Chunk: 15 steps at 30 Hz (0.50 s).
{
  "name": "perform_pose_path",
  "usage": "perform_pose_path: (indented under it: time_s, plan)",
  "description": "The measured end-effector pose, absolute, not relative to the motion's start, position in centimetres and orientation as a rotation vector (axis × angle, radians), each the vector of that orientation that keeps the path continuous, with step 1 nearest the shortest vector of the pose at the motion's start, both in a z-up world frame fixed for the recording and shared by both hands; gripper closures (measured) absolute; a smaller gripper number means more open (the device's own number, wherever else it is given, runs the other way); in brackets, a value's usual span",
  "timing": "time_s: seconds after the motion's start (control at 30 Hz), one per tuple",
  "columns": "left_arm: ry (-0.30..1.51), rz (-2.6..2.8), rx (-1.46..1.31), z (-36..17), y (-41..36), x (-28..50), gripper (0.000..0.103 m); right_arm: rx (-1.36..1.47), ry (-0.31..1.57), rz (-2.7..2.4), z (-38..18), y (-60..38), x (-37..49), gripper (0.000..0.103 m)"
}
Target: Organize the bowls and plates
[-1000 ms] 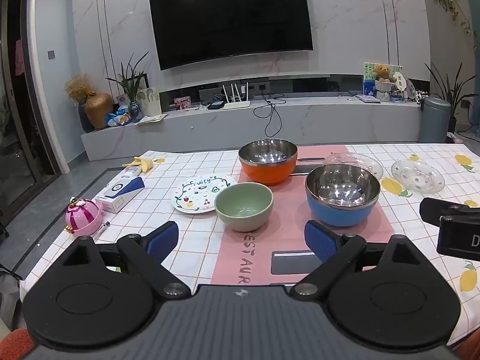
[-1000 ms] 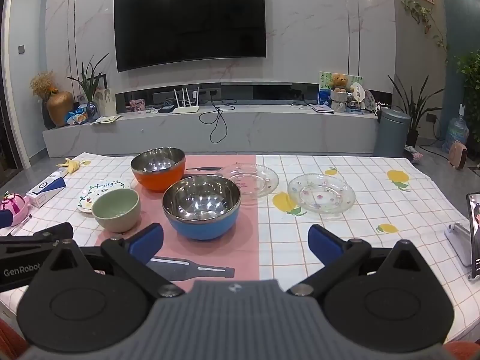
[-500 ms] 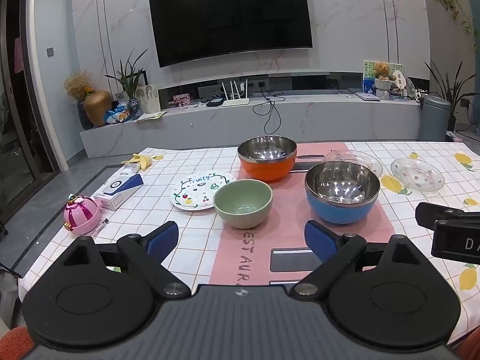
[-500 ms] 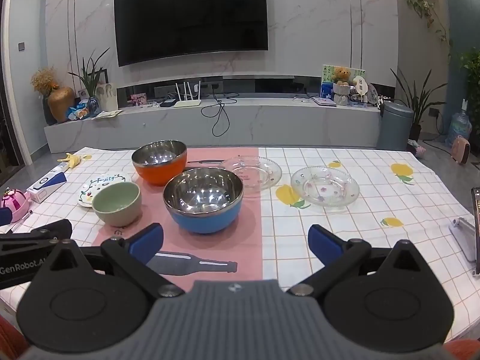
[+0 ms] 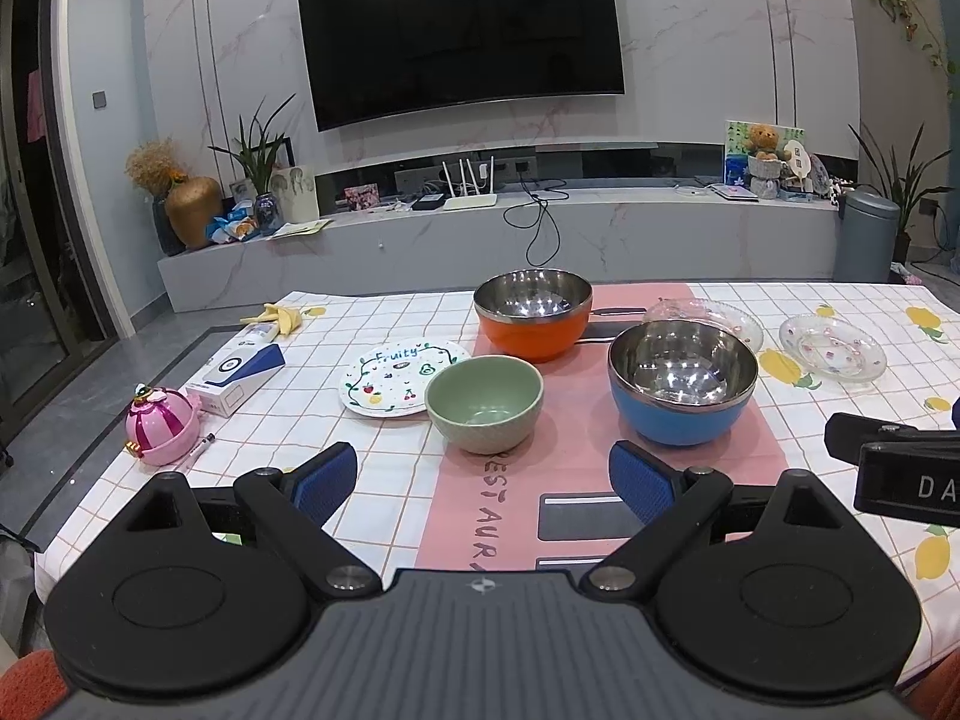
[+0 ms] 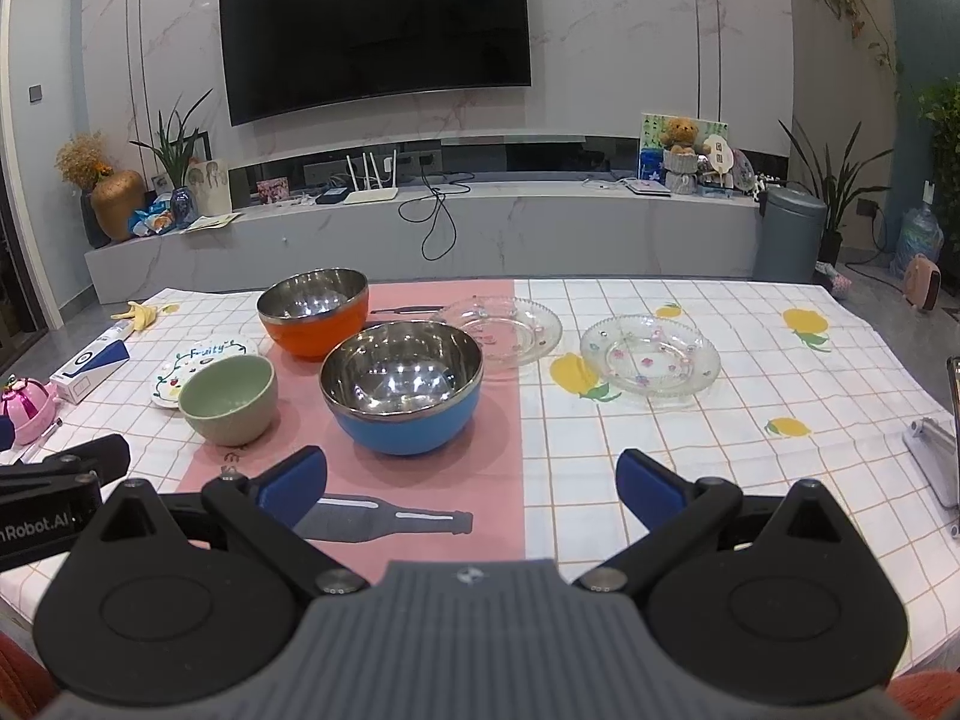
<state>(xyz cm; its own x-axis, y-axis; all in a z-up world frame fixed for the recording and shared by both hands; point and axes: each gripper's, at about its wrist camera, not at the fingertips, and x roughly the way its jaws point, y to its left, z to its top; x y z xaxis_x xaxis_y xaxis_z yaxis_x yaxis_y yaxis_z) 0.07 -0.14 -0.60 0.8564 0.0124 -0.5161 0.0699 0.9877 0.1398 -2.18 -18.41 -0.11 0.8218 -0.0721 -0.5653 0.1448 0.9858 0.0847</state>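
- Three bowls and three plates sit apart on the tablecloth [image 5: 384, 468], nothing stacked yet.
- Left gripper [image 5: 483, 477] hangs wide open and empty, facing the green bowl [image 5: 483, 402], with the "Fruity" plate [image 5: 384, 381] just beside it.
- Orange bowl [image 5: 532, 315] sits behind, blue bowl [image 6: 401, 387] centre.
- Right gripper [image 6: 471, 480] is spread wide and empty; two glass plates [image 6: 651, 360] lie ahead.
- Nesting likely goes best gripping one rim wall squarely.

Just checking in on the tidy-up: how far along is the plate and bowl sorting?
Nothing looks stacked yet. The left gripper and right gripper are open and empty. Left: blue steel-lined bowl, orange steel-lined bowl, green ceramic bowl, white "Fruity" plate, two clear glass plates.
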Motion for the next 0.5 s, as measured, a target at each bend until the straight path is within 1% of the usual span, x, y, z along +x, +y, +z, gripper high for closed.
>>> perform_pose_path:
  time_s: [0.5]
  plan:
    - [0.546, -0.034, 0.154, -0.59, -0.15, -0.08, 0.000, 0.141, 0.605, -0.114, -0.23, -18.60, -2.03, 0.003]
